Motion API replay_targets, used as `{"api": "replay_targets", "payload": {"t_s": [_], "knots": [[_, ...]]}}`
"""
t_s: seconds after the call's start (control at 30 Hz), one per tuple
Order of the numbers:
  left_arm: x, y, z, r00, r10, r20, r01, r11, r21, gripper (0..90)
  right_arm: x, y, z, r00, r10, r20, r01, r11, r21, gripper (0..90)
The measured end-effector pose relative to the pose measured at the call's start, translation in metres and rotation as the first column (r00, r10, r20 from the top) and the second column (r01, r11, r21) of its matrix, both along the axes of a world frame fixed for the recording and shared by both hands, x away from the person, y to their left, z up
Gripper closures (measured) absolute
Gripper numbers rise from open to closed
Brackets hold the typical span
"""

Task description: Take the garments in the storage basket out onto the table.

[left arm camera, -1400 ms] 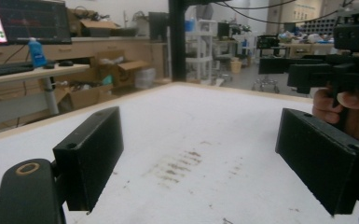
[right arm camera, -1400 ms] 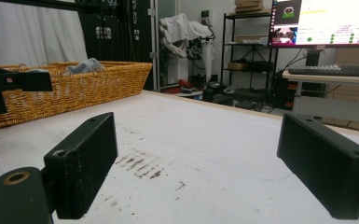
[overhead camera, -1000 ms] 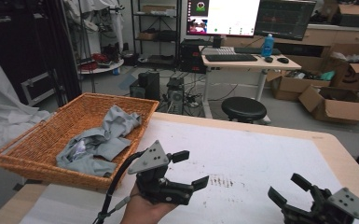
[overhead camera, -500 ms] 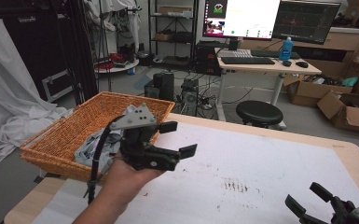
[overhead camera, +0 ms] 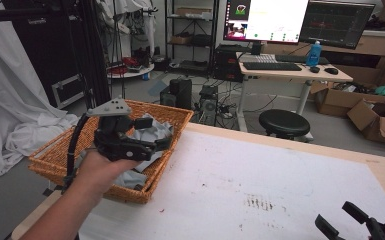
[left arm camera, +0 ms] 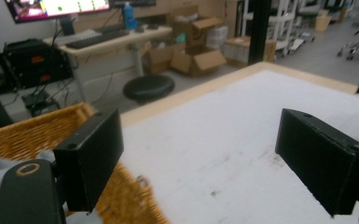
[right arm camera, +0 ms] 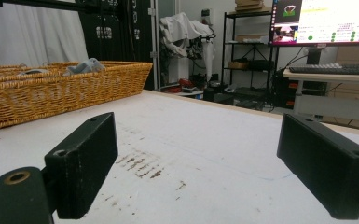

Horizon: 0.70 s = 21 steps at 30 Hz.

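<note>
Item: grey cloth [overhead camera: 147,137], crumpled, lying in the wicker basket [overhead camera: 50,160] at the left centre of the high view. It is a bunched heap with no clear long axis; its bulk runs roughly from the basket's far right corner toward the lower left, and no end can be said to point anywhere.

Change: a second ago the left gripper [overhead camera: 152,134] hung over the bare table near the bottom of the frame; half a second ago it stood at the basket's near rim; it now sits over the basket's right side, directly above the cloth. Jaws spread wide, nothing between them. Judged: the reach is nearly complete, and lowering onto the cloth comes next.

Left gripper view: the basket's weave and a grey edge of cloth sit at lower left, the white table [left arm camera: 224,140] ahead.

Right gripper [overhead camera: 347,220]: lower right corner of the high view, low over the table, well apart from the basket, jaws spread and empty.

Surround: black stool [overhead camera: 284,122], desk with monitors [overhead camera: 280,20] at the upper right.
</note>
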<state>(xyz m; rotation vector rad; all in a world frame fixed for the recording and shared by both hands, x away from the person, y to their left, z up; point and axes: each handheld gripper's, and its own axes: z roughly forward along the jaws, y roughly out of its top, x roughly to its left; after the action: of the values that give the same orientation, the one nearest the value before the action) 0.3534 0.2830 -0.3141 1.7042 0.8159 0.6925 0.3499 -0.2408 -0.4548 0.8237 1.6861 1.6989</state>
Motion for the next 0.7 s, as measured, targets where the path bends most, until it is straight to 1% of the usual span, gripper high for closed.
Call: {"api": "replay_targets", "payload": {"t_s": [0.1,0.27,0.43,0.57,0.63,0.7], "knots": [[0.006,0.013,0.0,0.9989,0.043,-0.018,-0.043,0.9988,0.023,15.6,0.0,0.0,0.0,1.0,0.0,0.0,0.0,1.0,0.001,11.9],[0.02,0.033,-0.006,0.9932,0.102,-0.055,-0.102,0.9948,0.01,15.6,0.0,0.0,0.0,1.0,0.0,-0.001,0.0,1.0,0.001,12.0],[0.038,0.047,-0.015,0.9827,0.154,-0.104,-0.152,0.9881,0.02,15.6,0.0,0.0,0.0,1.0,-0.001,0.001,0.001,1.0,0.001,11.8],[0.052,0.053,-0.021,0.9744,0.175,-0.141,-0.169,0.984,0.057,15.6,0.0,0.0,0.0,1.0,0.0,0.001,0.0,1.0,0.001,11.7],[0.059,0.056,-0.025,0.9687,0.188,-0.162,-0.18,0.9814,0.067,15.7,0.0,0.0,0.0,1.0,0.0,0.001,0.0,1.0,0.001,11.7],[0.065,0.059,-0.03,0.9626,0.2,-0.182,-0.187,0.9785,0.087,15.7,0.0,0.0,0.0,1.0,-0.001,-0.001,0.001,1.0,0.002,11.7]]}}
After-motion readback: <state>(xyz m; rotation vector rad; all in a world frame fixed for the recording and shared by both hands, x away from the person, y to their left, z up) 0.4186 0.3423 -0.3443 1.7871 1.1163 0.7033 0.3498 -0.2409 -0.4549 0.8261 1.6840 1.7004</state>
